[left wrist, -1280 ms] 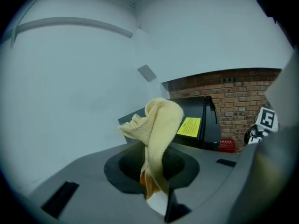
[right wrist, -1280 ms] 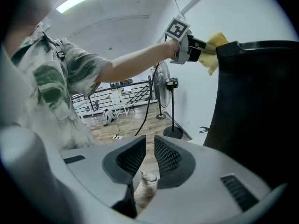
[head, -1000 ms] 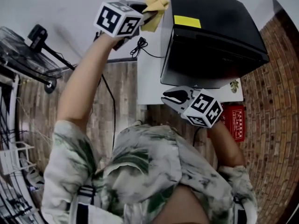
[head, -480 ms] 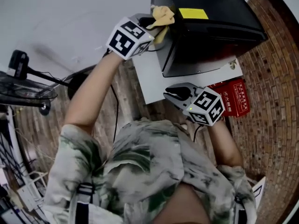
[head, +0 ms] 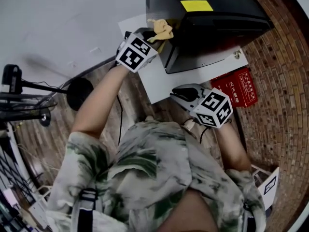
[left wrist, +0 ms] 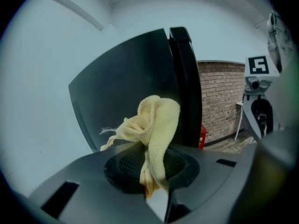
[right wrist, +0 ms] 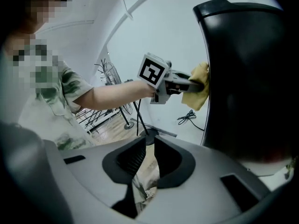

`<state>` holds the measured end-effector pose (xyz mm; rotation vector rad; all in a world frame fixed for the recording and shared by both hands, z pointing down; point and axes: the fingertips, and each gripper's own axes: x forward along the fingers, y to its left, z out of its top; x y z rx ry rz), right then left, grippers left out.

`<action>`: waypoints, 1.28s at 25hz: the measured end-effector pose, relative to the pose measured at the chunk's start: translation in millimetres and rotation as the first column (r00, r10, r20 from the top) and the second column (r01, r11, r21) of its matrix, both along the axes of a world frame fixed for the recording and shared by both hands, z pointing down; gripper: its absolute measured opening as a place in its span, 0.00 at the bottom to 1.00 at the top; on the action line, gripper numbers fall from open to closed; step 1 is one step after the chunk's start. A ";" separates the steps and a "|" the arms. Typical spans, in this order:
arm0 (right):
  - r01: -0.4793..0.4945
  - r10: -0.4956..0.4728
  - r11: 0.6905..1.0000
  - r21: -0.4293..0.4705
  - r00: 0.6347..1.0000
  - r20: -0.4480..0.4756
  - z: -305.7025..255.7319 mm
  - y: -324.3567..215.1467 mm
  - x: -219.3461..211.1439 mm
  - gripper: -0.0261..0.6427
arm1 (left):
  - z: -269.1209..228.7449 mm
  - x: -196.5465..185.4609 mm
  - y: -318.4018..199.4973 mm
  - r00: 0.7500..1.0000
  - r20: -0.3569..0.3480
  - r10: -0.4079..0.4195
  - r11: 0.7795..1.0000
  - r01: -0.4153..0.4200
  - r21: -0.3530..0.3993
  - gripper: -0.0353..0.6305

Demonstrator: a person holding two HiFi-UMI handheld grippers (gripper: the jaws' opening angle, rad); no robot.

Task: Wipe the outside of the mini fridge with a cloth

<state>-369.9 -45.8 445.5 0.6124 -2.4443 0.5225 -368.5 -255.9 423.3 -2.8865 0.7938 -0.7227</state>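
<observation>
Wiping seems under way, with much probably left: the left tongs (head: 150, 34), clamped on the cloth (head: 163, 28), hold it against the upper side wall of the mini fridge (head: 217, 23), while the right tongs (head: 181, 94) hang empty, slightly apart.

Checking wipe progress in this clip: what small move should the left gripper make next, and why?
Probably slide the left gripper, shut on the yellow cloth, downward along the mini fridge's side wall. The cloth appears pressed against that wall, and much of the dark panel stretches below it.

Crumpled yellow cloth (head: 161, 29) against black mini fridge (head: 227, 18) side.
</observation>
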 end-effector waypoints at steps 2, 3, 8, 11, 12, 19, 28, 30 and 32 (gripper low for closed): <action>-0.010 0.010 1.000 -0.007 1.000 0.002 2.2 0.8 -0.1 0.15 | 27.5 1.1 -0.2 1.000 0.009 -0.007 0.999 0.008 -0.043 0.18; -0.014 0.014 1.000 -0.009 1.000 0.001 2.9 0.8 0.1 0.15 | 40.5 1.2 -0.3 1.000 0.012 -0.012 0.998 0.013 -0.064 0.18; -0.036 0.036 0.999 -0.021 0.999 0.003 7.3 0.1 1.6 0.15 | 94.3 1.4 -0.4 0.999 0.035 -0.031 0.990 0.035 -0.135 0.18; -0.044 0.044 0.999 -0.030 0.999 -0.003 10.4 -1.5 3.6 0.15 | 118.1 4.2 0.7 0.998 0.053 -0.030 0.986 0.038 -0.163 0.18; -0.045 0.044 0.998 -0.034 0.999 -0.006 12.1 -2.1 3.6 0.15 | 124.9 4.2 1.6 0.998 0.061 -0.027 0.985 0.038 -0.171 0.18; -0.025 0.024 0.999 -0.041 1.000 -0.015 14.3 -8.0 -3.1 0.15 | 106.1 -19.4 -16.9 0.996 0.016 -0.089 0.983 0.091 -0.163 0.18; 0.026 -0.026 0.999 -0.020 0.999 -0.020 7.3 -14.2 -18.2 0.15 | -31.1 -47.6 -70.5 0.980 -0.109 -0.168 0.985 0.170 0.007 0.18; 0.027 -0.028 0.999 -0.019 0.999 -0.018 6.2 -16.0 -20.6 0.15 | -60.3 -48.7 -84.7 0.978 -0.125 -0.170 0.982 0.178 0.059 0.18; 0.025 -0.025 0.999 -0.020 1.000 -0.017 5.9 -17.8 -21.8 0.15 | -85.0 -48.3 -96.2 0.976 -0.141 -0.168 0.979 0.182 0.095 0.18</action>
